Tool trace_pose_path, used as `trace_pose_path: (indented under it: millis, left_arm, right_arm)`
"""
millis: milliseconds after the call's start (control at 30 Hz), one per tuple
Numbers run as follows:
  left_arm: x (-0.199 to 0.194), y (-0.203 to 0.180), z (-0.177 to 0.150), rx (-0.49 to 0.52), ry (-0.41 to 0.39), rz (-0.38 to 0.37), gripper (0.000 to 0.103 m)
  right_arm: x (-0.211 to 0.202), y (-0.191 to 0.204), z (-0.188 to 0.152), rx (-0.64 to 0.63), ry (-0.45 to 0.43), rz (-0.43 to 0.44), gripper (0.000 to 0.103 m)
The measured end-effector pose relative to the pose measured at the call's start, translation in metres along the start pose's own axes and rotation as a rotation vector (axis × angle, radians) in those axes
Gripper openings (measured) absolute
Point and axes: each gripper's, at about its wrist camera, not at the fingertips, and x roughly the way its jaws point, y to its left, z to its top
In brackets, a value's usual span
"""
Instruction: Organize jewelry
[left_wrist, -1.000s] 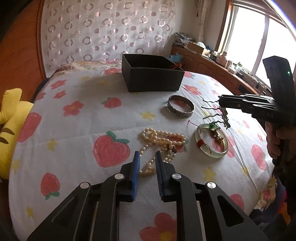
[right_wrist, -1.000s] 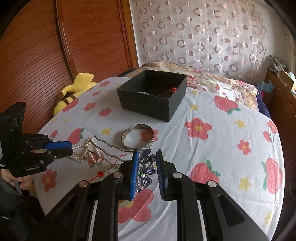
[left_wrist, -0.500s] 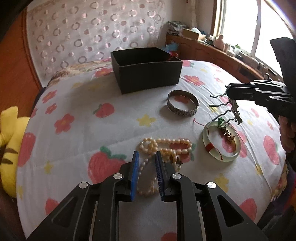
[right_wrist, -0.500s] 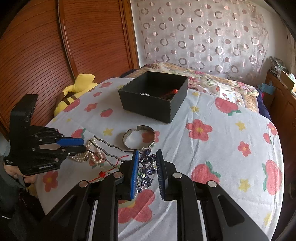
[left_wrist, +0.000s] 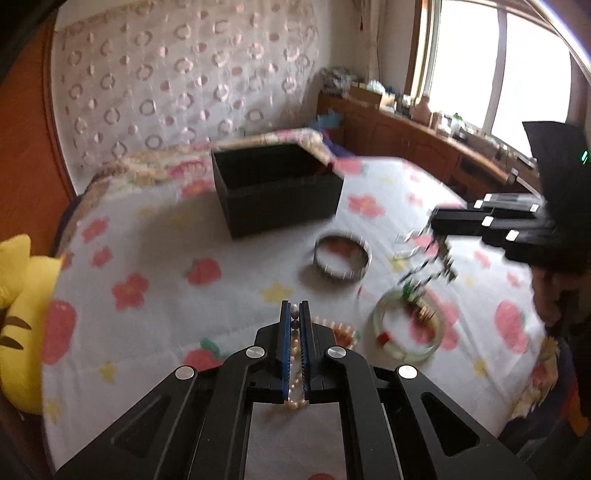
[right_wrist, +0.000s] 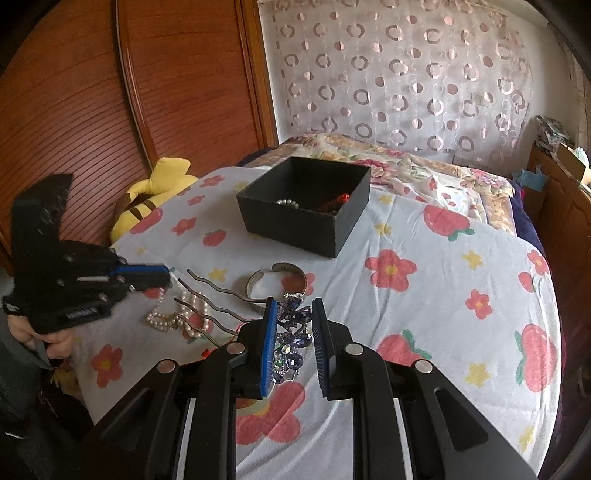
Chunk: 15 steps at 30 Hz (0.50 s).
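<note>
Left wrist: left gripper (left_wrist: 294, 311) jaws just clenched on pearl necklace (left_wrist: 295, 334) between them.

Daylight from the window (left_wrist: 498, 66) blows out; my left view's motion-blurred, right one sharp, fisheye-bent edges.

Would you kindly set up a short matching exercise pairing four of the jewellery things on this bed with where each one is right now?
Things:
1. pearl necklace
2. jewelled hair comb
3. silver bangle
4. black box

Places:
A. lying free on the flowered sheet, in front of the box
B. pinched between the left tongs
C. standing open at the far side of the sheet, with some beads inside
D. held between the right tongs, its prongs sticking out to the side

Pairs: 1-B, 2-D, 3-A, 4-C
</note>
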Motion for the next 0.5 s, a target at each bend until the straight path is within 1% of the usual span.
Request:
trace_pose_path:
  millis: [233, 333, 500]
  left_arm:
    - [-0.042, -0.008, 0.036, 0.011, -0.119, -0.011, 0.003]
    - [-0.054, -0.012, 0.051, 0.024, -0.153, -0.012, 0.003]
    - [-0.068, -0.019, 0.084, 0.05, -0.207, 0.003, 0.003]
  right_arm:
    - [-0.015, 0.002, 0.013, -0.008, -0.039, -0.007, 0.021]
    - [-0.021, 0.001, 0.021, -0.009, -0.058, -0.011, 0.021]
    - [-0.03, 0.0, 0.039, -0.018, -0.09, -0.024, 0.021]
